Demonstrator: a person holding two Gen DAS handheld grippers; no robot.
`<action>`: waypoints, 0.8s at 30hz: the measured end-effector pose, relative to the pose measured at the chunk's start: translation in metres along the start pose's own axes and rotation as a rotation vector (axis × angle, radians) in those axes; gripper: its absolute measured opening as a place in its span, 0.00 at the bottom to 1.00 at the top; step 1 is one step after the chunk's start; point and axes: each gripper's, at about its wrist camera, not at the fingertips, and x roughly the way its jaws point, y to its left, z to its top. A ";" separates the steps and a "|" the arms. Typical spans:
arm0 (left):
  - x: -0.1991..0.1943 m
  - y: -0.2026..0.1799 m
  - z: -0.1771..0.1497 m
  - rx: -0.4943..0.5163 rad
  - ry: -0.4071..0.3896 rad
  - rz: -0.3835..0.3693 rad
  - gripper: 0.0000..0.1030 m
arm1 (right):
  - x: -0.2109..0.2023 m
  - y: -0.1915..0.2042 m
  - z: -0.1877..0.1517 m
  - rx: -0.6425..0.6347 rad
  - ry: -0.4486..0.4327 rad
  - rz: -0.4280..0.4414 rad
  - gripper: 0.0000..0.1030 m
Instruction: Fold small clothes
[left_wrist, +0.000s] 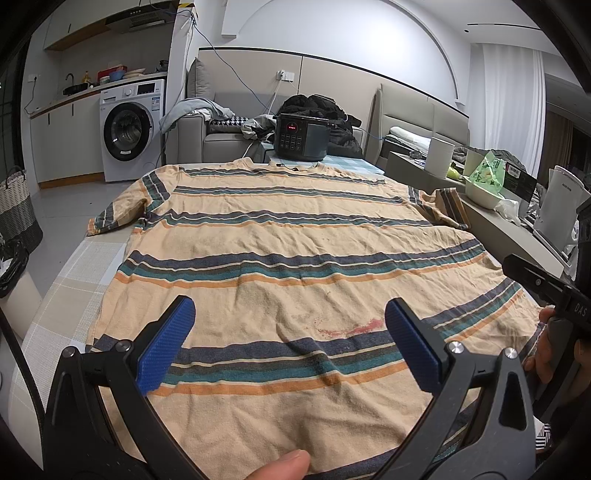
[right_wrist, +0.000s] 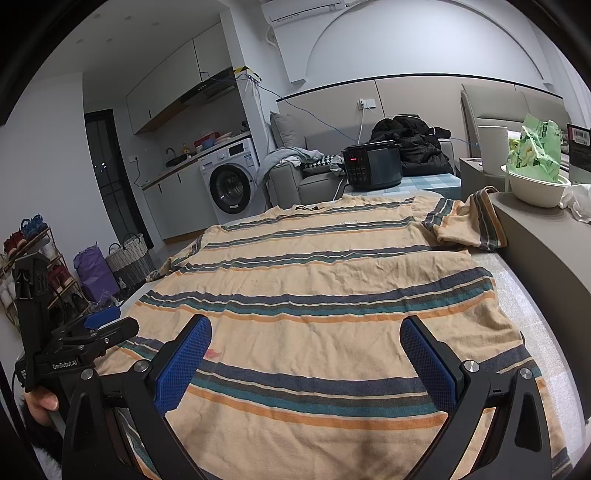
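Left wrist view: striped T-shirt (left_wrist: 295, 236) spread flat on bench (left_wrist: 74, 273), collar at 12 o'clock, hem nearest camera, likely laid out ready for first fold. Left gripper (left_wrist: 290, 343) hovers over hem, blue fingers (left_wrist: 166, 347) wide apart, holding nothing. Right gripper (right_wrist: 304, 365) likewise wide, empty, above hem toward 3 o'clock. Right sleeve (right_wrist: 469, 225) bunched against side ledge (right_wrist: 535, 236). Rice cooker (left_wrist: 301, 136) beyond collar.

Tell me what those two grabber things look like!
Each is a black frame shaped like a V, with shiny silver bolts. The left gripper has two blue fingers with a bumpy grid pattern, and so does the right gripper. From the right camera, white letters on the left one read "GenRobot.AI". Bare fingertips peek out beside the handles.
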 end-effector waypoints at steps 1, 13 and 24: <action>0.000 0.000 0.000 0.000 0.000 0.000 0.99 | 0.000 0.000 0.000 0.000 0.000 0.000 1.00; 0.000 0.000 0.000 -0.001 0.001 -0.001 0.99 | 0.001 -0.001 0.001 0.003 0.002 0.000 1.00; 0.000 0.000 0.000 -0.001 0.002 0.000 0.99 | 0.001 -0.002 0.000 0.004 0.004 0.001 1.00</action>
